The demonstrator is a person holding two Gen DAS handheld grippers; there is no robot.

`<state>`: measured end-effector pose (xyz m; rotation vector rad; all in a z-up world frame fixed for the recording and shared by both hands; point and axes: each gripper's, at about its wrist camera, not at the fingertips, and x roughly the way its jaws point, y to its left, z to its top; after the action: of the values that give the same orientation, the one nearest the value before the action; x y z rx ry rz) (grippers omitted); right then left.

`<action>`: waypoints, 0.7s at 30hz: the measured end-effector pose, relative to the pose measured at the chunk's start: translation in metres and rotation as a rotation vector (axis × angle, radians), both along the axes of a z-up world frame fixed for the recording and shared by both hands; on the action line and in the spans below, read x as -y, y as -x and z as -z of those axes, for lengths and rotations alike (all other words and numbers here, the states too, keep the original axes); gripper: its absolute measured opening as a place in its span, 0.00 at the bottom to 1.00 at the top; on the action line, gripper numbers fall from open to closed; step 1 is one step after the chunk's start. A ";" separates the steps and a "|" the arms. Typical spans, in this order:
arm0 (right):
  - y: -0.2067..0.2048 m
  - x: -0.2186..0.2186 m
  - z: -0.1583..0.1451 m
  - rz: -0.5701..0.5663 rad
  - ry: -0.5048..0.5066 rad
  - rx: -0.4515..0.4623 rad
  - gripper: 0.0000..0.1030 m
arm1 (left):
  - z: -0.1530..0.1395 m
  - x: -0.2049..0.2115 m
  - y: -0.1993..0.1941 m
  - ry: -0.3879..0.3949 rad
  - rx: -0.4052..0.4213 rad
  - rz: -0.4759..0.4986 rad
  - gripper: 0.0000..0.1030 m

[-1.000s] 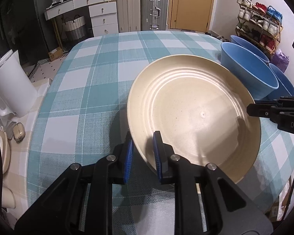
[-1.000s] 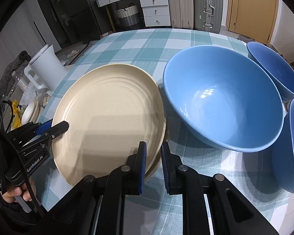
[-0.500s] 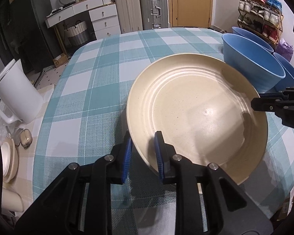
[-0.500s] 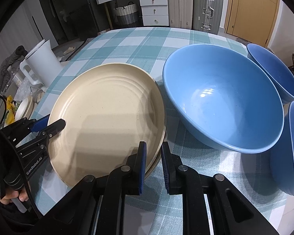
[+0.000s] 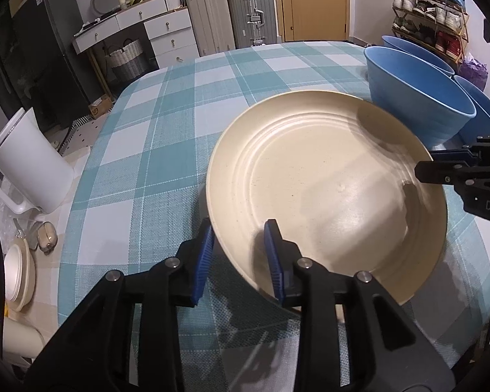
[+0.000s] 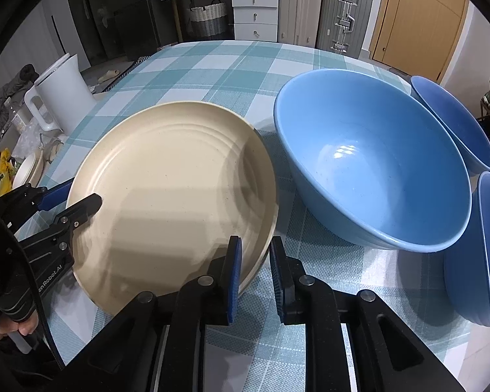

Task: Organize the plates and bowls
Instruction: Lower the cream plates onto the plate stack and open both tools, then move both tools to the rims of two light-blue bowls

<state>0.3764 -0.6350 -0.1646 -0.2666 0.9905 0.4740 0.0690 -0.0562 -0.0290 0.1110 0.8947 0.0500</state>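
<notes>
A large cream plate [image 5: 326,179] [image 6: 173,189] lies on the teal checked tablecloth [image 5: 166,137], and a second cream rim shows just beneath it. My left gripper [image 5: 239,228] [image 6: 78,196] straddles the plate's near-left rim. Its jaws are opening, and the blue pads stand clear of the rim between them. On the opposite rim, my right gripper [image 6: 255,241] [image 5: 428,162] is shut on the plate. A big blue bowl [image 6: 369,163] [image 5: 415,98] stands right beside the plate, with two more blue bowls [image 6: 454,124] behind and to the right of it.
A white kettle [image 5: 26,170] [image 6: 62,94] stands off the table's left edge, near small cream dishes [image 5: 19,268]. Across the room are drawers, a basket, suitcases [image 5: 228,9], a door and a shoe rack [image 5: 431,9]. A hand [image 6: 13,330] holds the left gripper.
The left gripper's jaws have spread apart around the plate's rim. The right gripper keeps its grip and has hardly moved.
</notes>
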 end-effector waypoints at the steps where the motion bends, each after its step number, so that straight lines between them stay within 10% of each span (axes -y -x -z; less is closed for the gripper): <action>1: 0.000 0.000 0.000 0.002 -0.001 0.004 0.17 | 0.000 -0.001 0.000 0.012 0.000 -0.001 0.27; 12: 0.004 0.009 -0.011 -0.003 -0.038 0.005 0.24 | -0.019 -0.024 0.008 0.189 0.037 0.008 0.60; 21: 0.015 0.022 -0.038 -0.025 -0.128 0.040 0.67 | -0.048 -0.037 0.018 0.294 0.069 0.024 0.84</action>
<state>0.3613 -0.6570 -0.1265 -0.1728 0.9144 0.5502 0.0513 -0.0191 0.0186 -0.1534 0.8229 -0.0993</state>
